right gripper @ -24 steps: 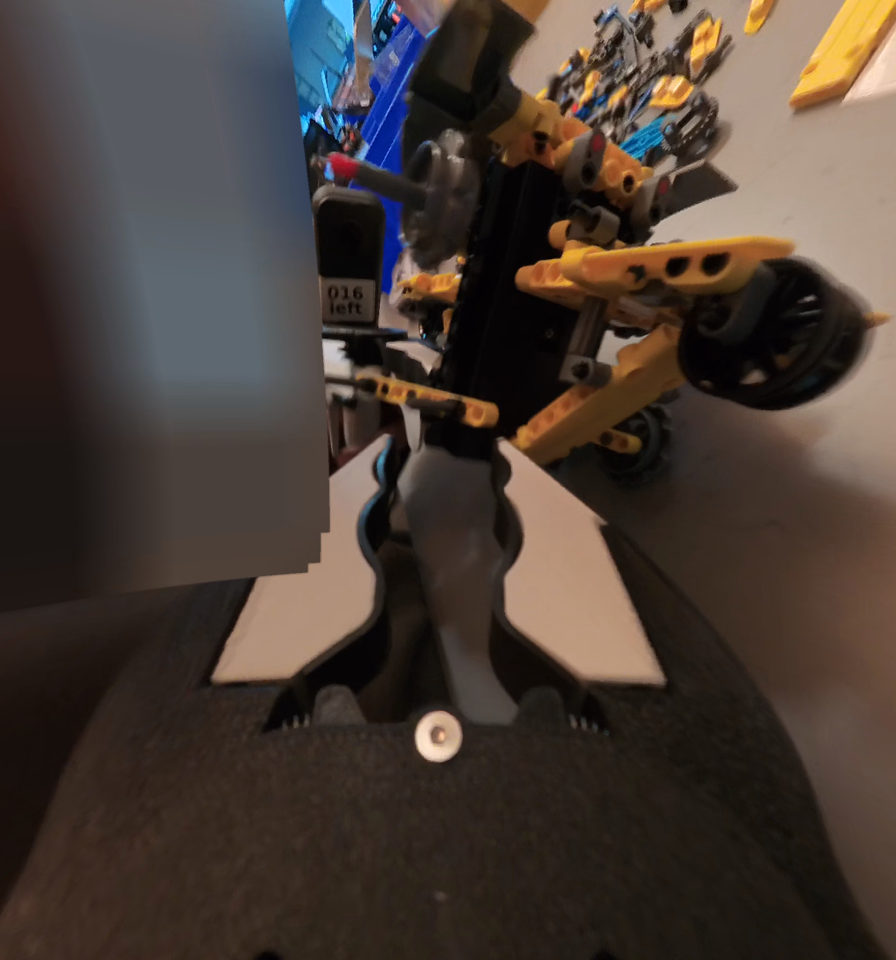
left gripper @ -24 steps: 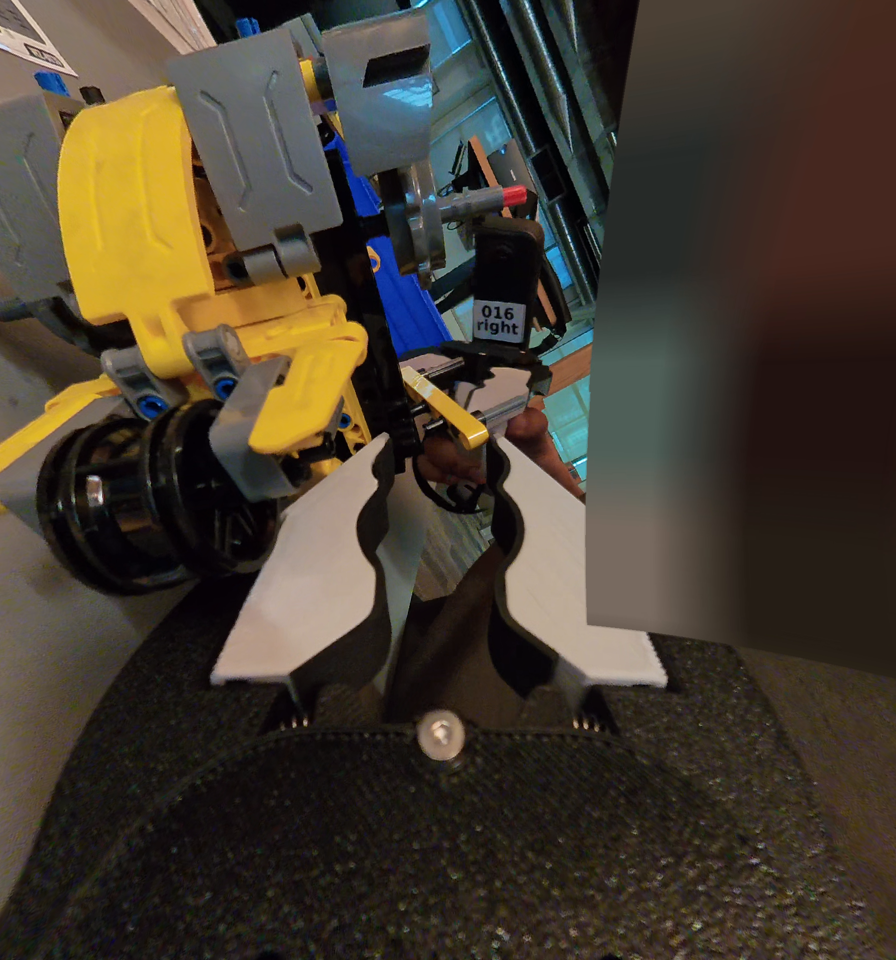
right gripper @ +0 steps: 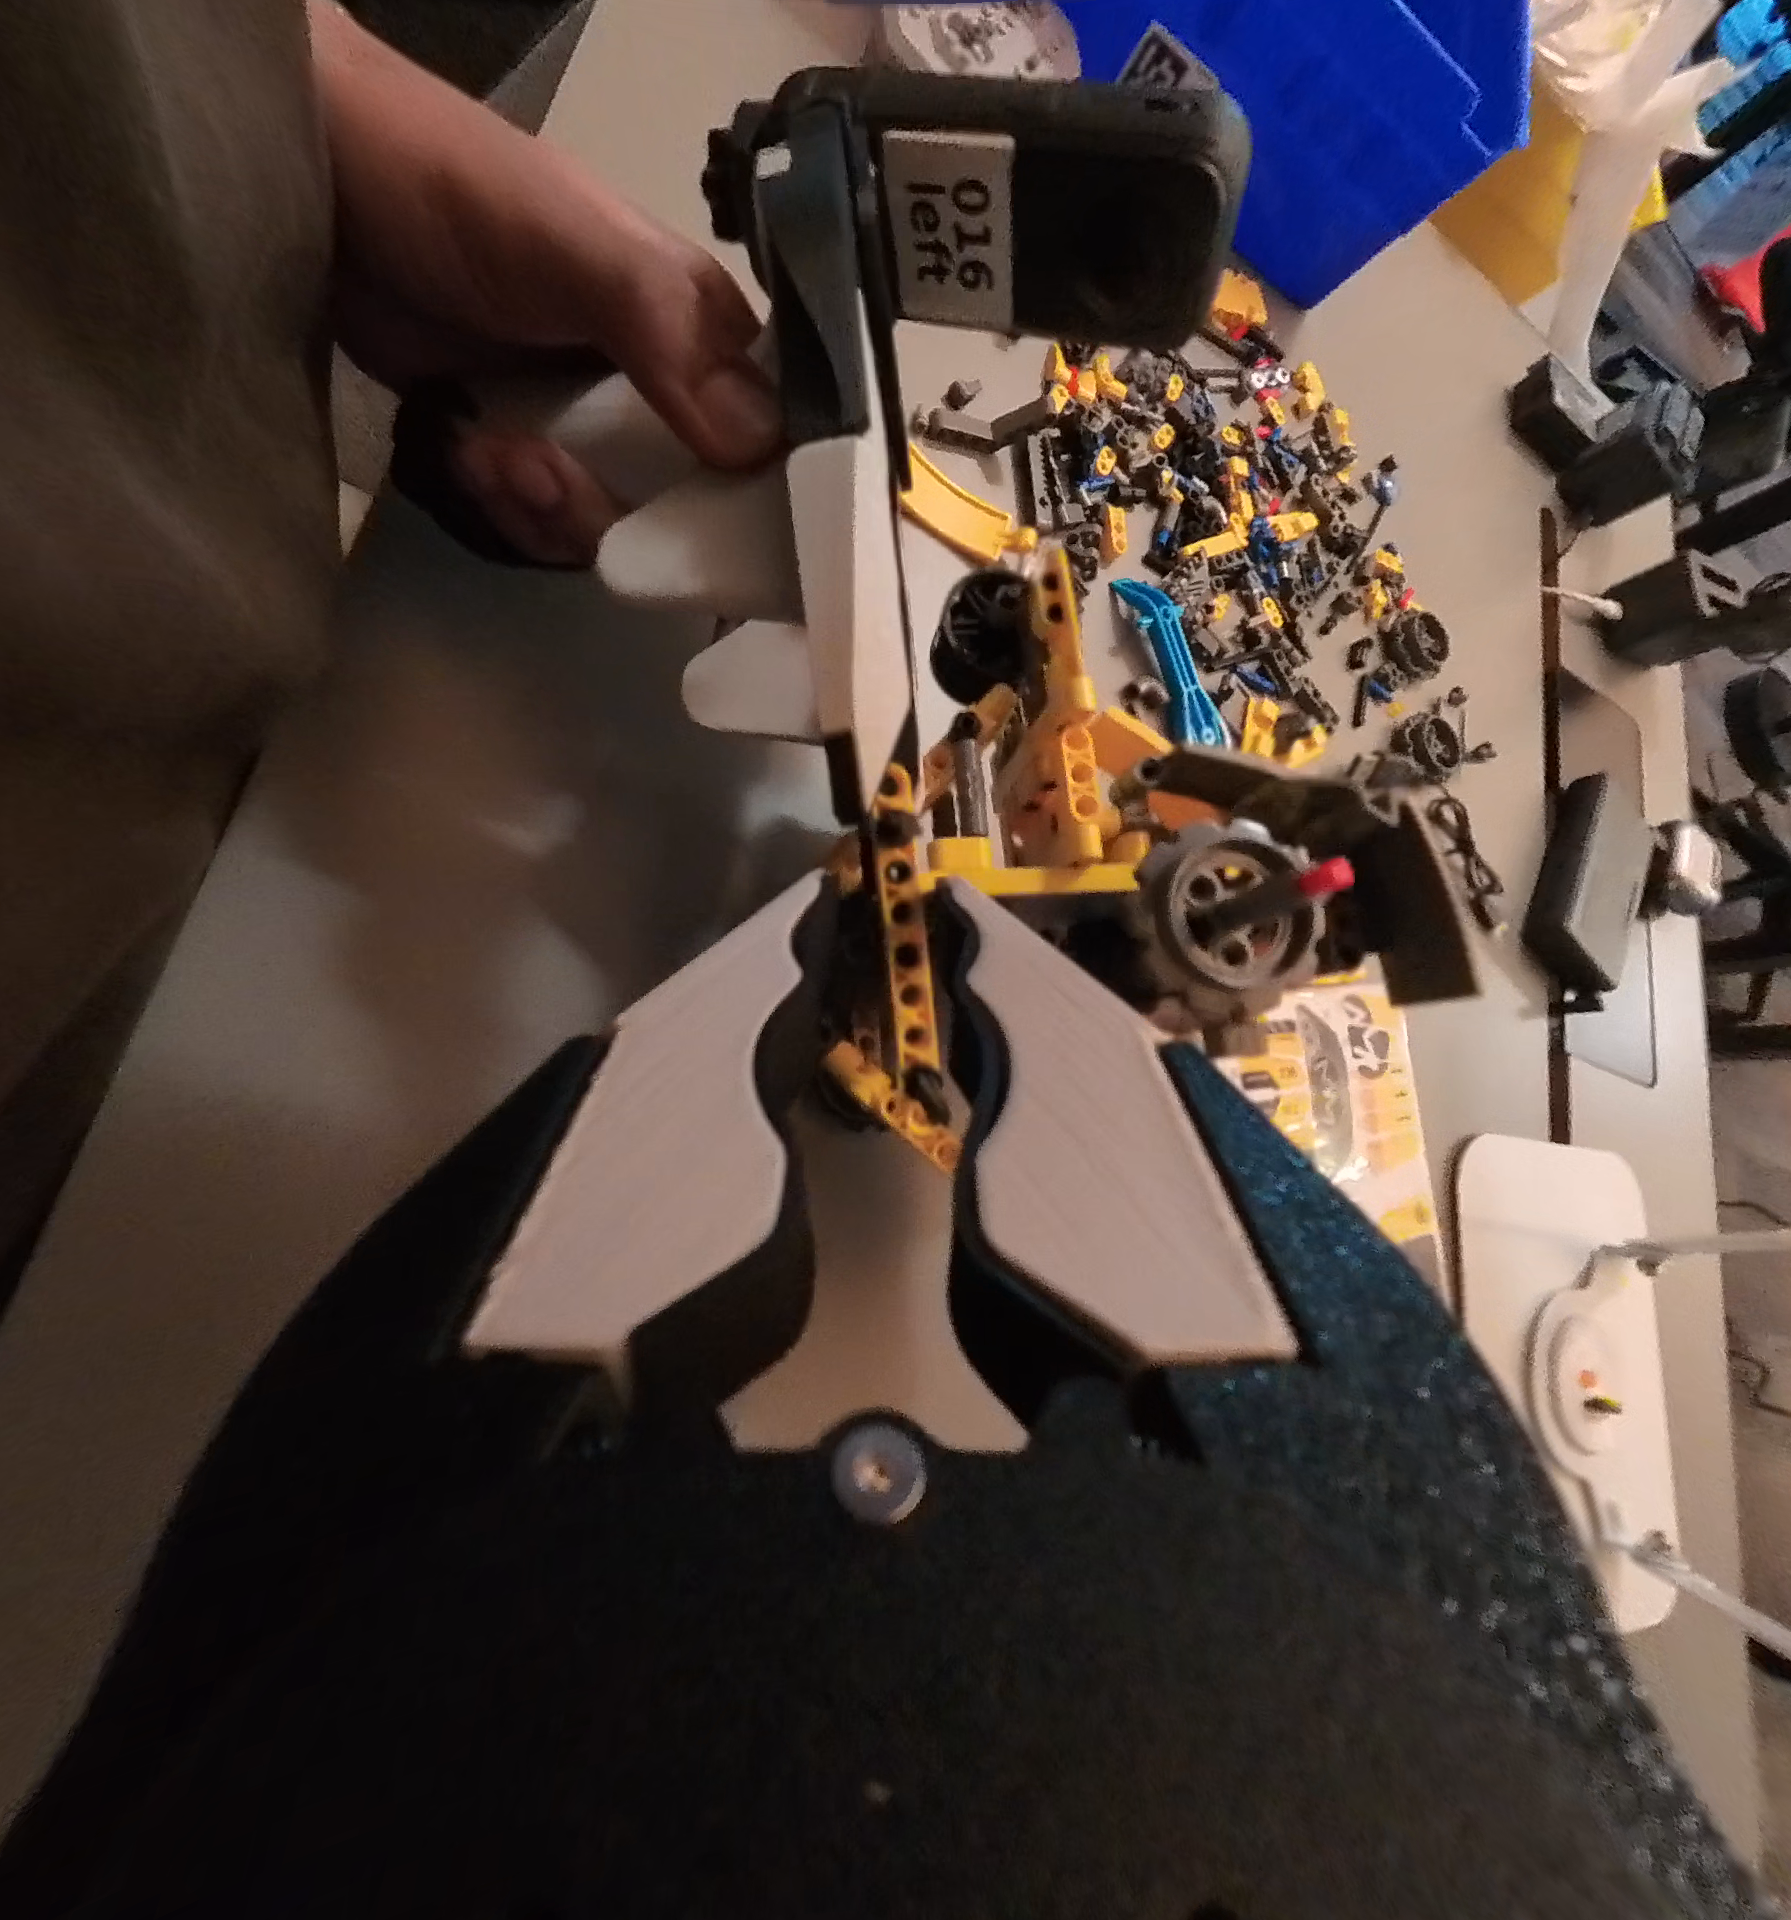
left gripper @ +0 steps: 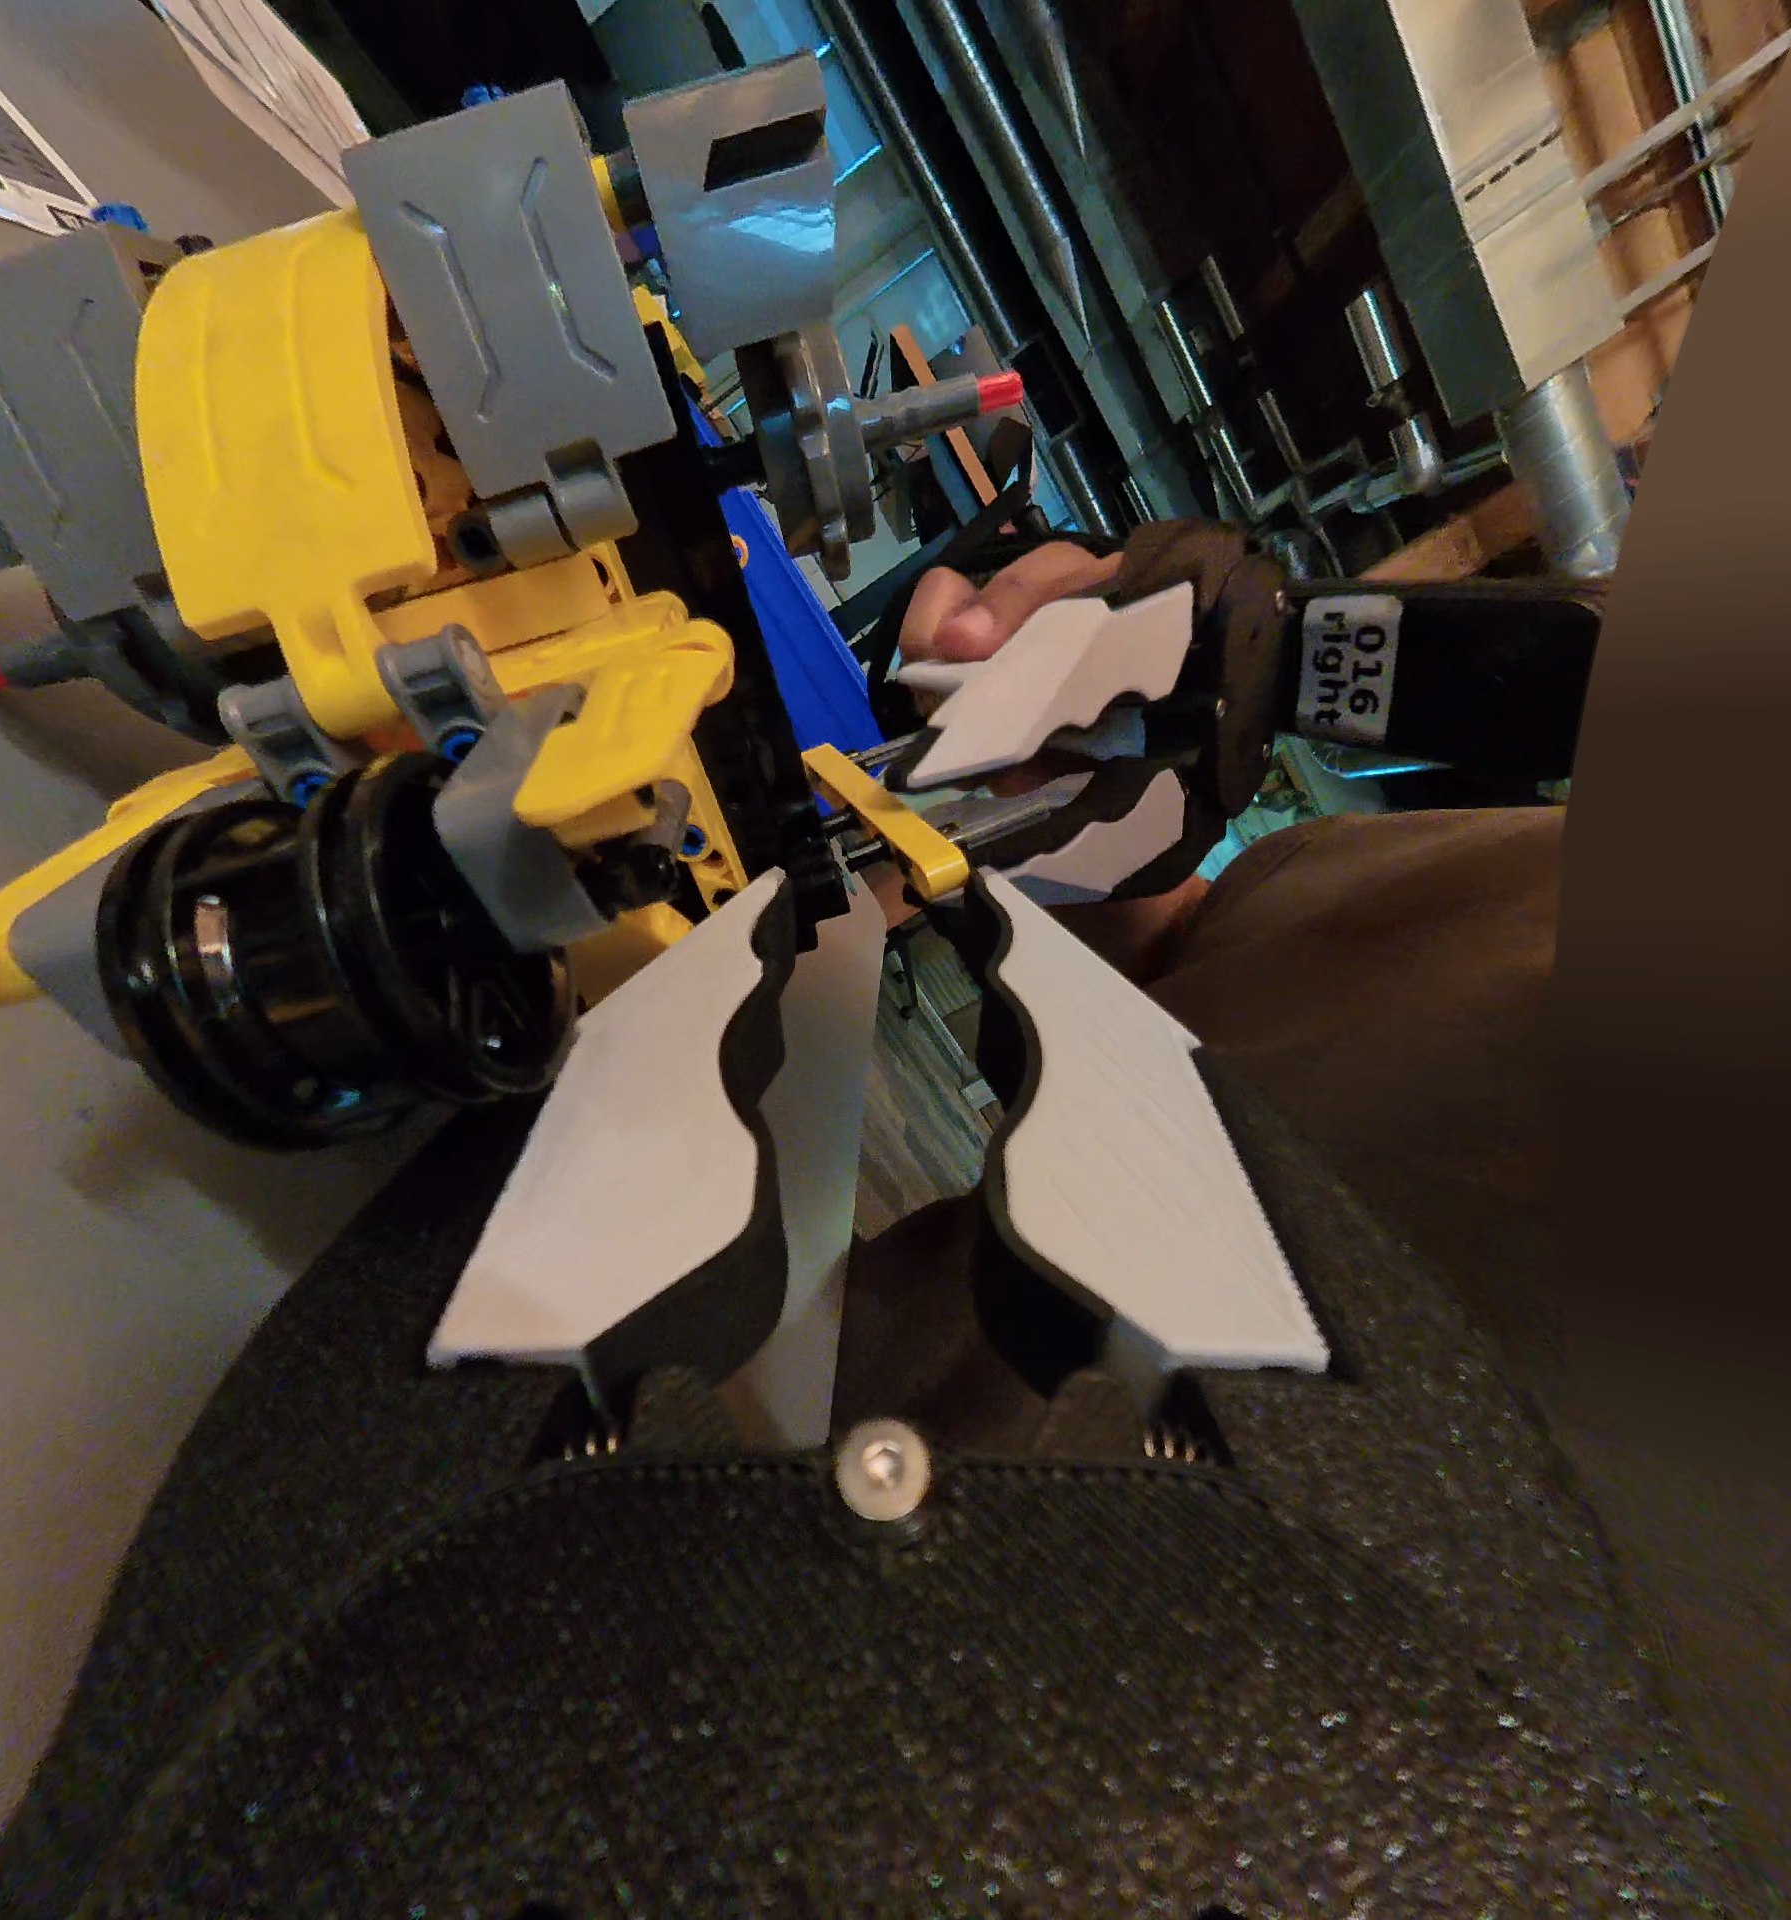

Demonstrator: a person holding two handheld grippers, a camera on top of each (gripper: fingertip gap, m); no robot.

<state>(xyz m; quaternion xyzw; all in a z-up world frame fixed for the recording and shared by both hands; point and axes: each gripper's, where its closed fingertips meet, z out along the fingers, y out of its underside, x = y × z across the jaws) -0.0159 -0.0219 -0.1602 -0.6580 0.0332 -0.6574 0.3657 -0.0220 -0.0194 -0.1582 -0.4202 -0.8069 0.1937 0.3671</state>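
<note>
The left tool (left gripper: pixel 875 894) was closed narrowly on the black frame edge of a yellow, grey and black toy brick vehicle (left gripper: pixel 371 582), its tips gripping that edge. A black wheel (left gripper: pixel 319 977) of the vehicle lay just left of the tool's left finger, and a grey gear on an axle with a red tip (left gripper: pixel 995 393) stood above and ahead of the tips. A short yellow beam (left gripper: pixel 886 821) projected from the frame directly ahead of the tips.

The right tool (right gripper: pixel 886 894) held its fingers narrow around a yellow beam with holes (right gripper: pixel 906 966), which ran lengthwise between them; whether the pads pressed it could not be told. In the left wrist view the right tool (left gripper: pixel 912 727) sat ahead and right of the left tool, its tips at the short yellow beam, with a hand (left gripper: pixel 984 613) on it.

Beyond the right tool, the left tool (right gripper: pixel 870 769) pointed downward to the vehicle. A heap of loose brick parts (right gripper: pixel 1265 540) lay on the desk (right gripper: pixel 455 935) farther ahead, a blue bin (right gripper: pixel 1317 114) beyond that, and a printed sheet (right gripper: pixel 1327 1081) to the right of the fingers.
</note>
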